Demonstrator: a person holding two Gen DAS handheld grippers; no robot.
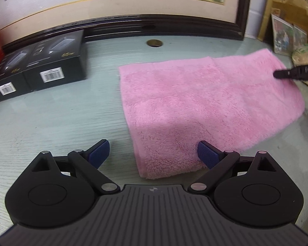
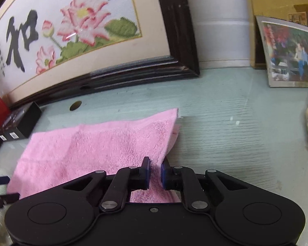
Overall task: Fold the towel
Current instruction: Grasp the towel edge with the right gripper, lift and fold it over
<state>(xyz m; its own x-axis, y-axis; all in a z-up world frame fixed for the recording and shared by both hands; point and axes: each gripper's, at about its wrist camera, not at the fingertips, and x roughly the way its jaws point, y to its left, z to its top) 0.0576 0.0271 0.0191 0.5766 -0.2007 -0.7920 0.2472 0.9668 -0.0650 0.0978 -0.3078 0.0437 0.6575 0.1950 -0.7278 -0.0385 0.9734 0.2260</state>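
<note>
Towel: my pink fluffy fleece towel (image 1: 195,106) lies partly folded on the pale grey-green wood-grain tabletop (image 1: 61,119), nearer its right side, right end raised off the surface.
Right gripper (image 2: 155,174): clenched on the towel's right edge; I judge it lifts that end to carry it over for the next fold.
Left gripper (image 1: 154,153): released, jaws wide, straddling the towel's near left corner, probably lined up to pinch it.
Black cartons (image 1: 41,69): two at the tabletop's far left edge, barcode stickers, print too blurred to read.
Framed lotus embroidery (image 2: 71,30): leaning along the far edge, large Chinese character, which I can't make out.
Photo print (image 2: 291,55): propped at the far right corner.
</note>
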